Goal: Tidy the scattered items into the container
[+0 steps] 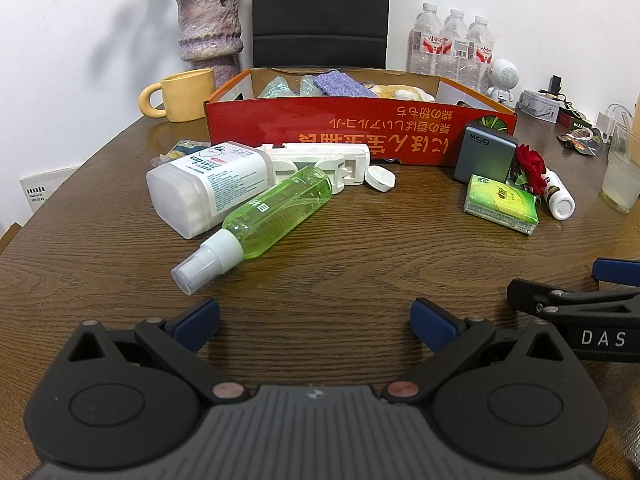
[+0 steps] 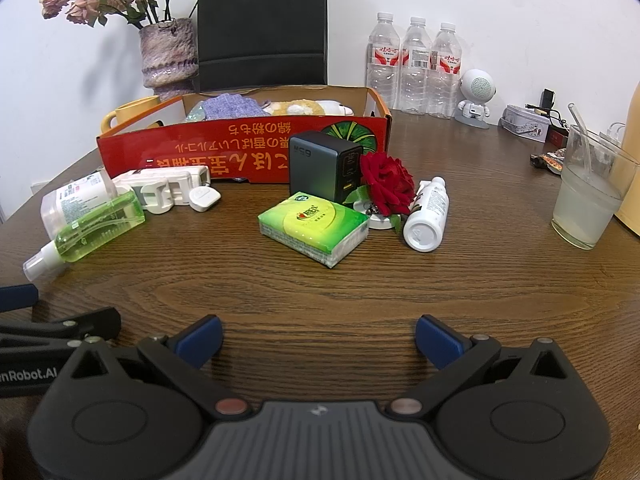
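Spray bottle lay on table at 11 o'clock from left gripper, long axis 7-to-1, nozzle nearest; left likely closer. Both grippers released, right gripper empty. Box sat at 12.

Probably a home dining corner: a wood-grain tabletop against a white wall, with a vase of dried flowers, a yellow mug, water bottles and a half-full glass.
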